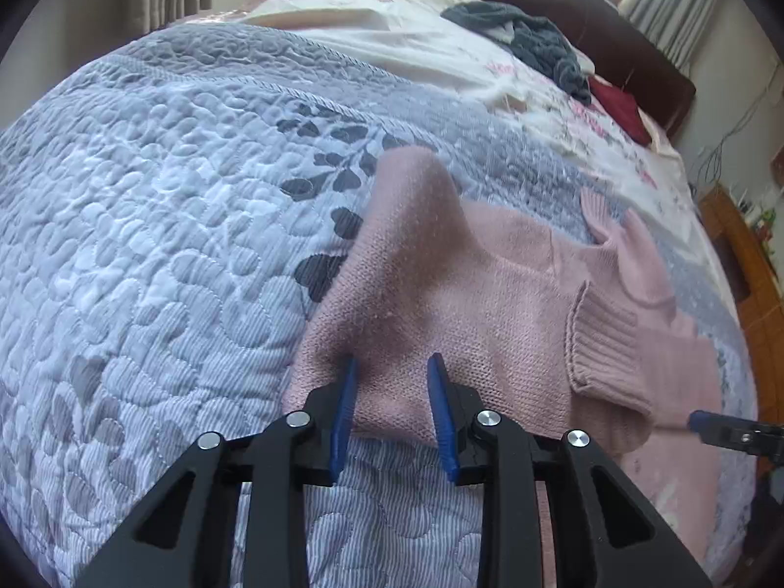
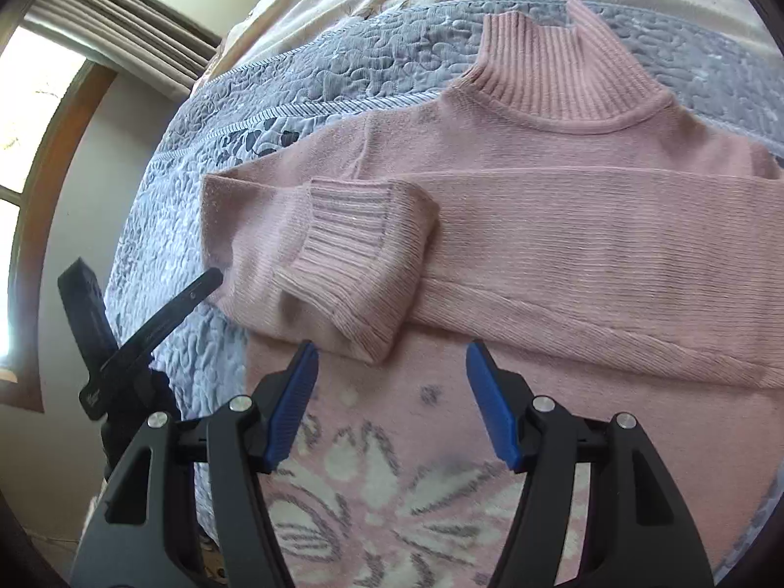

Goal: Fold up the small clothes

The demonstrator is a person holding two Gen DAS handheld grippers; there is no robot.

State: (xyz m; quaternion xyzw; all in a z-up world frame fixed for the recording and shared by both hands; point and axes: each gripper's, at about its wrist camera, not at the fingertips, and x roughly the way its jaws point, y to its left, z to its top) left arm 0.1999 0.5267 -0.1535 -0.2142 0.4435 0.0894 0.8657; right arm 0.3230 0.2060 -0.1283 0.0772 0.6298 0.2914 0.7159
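Note:
A pink knitted sweater (image 2: pixel 563 225) lies flat on the grey-blue quilt (image 1: pixel 147 245), its ribbed high collar (image 2: pixel 563 73) pointing away. One sleeve is folded across the chest, and its ribbed cuff (image 2: pixel 353 255) rests near the left side. A white flower pattern (image 2: pixel 382 480) shows on the lower front. My right gripper (image 2: pixel 392 350) is open just above the sweater, below the cuff. My left gripper (image 1: pixel 392 367) is open at the edge of the sweater (image 1: pixel 465 294), with knit lying between its blue fingers (image 1: pixel 345 406). Its black body (image 2: pixel 147 328) shows at the left in the right wrist view.
The bed carries a white floral sheet (image 1: pixel 563 112) beyond the quilt, with a dark grey heap of clothes (image 1: pixel 529 34) and a dark red garment (image 1: pixel 617 103) near the brown headboard (image 1: pixel 612 24). Wooden furniture (image 1: pixel 745 264) stands to the right. A curtained window (image 2: pixel 44 147) is beside the bed.

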